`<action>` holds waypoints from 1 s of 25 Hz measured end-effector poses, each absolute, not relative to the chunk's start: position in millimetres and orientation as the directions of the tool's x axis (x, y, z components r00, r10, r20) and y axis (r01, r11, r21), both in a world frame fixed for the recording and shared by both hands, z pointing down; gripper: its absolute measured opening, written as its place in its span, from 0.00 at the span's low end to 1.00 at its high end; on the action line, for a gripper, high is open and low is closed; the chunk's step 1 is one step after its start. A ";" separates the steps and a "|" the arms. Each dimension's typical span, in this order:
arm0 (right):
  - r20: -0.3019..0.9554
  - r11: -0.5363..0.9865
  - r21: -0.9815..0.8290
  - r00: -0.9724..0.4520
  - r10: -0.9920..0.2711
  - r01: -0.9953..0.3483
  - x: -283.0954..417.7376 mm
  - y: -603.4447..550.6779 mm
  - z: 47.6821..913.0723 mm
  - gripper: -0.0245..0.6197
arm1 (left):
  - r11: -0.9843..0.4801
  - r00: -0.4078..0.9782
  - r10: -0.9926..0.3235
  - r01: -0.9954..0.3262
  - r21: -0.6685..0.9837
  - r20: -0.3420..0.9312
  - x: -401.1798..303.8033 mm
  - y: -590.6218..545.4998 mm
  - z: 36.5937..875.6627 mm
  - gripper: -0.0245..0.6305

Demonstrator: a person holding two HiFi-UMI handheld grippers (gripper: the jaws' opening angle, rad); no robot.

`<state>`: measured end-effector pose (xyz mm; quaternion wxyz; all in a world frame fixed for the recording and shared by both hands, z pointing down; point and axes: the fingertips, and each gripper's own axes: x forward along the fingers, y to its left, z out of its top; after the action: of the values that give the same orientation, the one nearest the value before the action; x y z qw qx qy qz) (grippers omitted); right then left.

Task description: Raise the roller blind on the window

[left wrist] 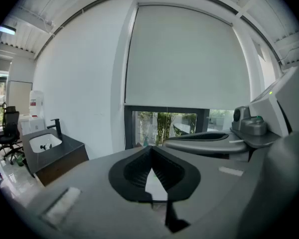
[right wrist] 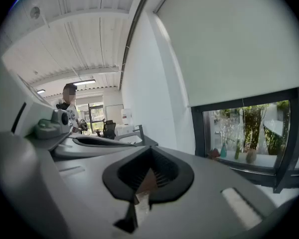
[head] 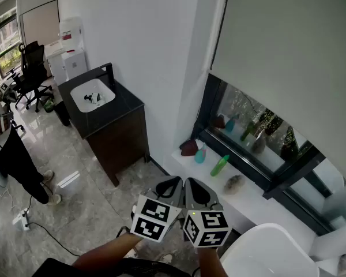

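You hold left tool (head: pixel 172 183) with jaws together, empty | right tool (head: pixel 197 190) likewise together, empty | blind (head: pixel 288 56) covers most of window (head: pixel 259 133)

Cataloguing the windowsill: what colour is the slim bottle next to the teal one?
The bottle is bright green, clearest in the head view.

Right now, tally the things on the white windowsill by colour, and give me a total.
Dark red object: 1
Teal bottle: 1
Green bottle: 1
Mottled grey-brown lump: 1
Total: 4
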<state>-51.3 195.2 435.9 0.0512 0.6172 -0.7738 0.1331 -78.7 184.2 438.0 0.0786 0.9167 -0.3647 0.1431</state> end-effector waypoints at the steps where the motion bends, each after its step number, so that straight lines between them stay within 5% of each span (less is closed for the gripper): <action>1: 0.241 0.200 -0.139 -0.229 -0.943 -0.970 -46.7 195.6 435.2 0.04 | -0.720 0.691 -0.648 -0.693 0.040 0.321 -75.1 184.2 438.4 0.03; 25: 0.244 0.199 -0.125 -0.224 -0.943 -0.972 5.1 161.0 438.7 0.03 | -0.706 0.672 -0.661 -0.708 0.027 0.334 -28.6 146.5 443.7 0.03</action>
<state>5.1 161.0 438.7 0.0568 0.6202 -0.7721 0.1262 -28.6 146.5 443.7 0.0773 0.9111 -0.3756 0.1512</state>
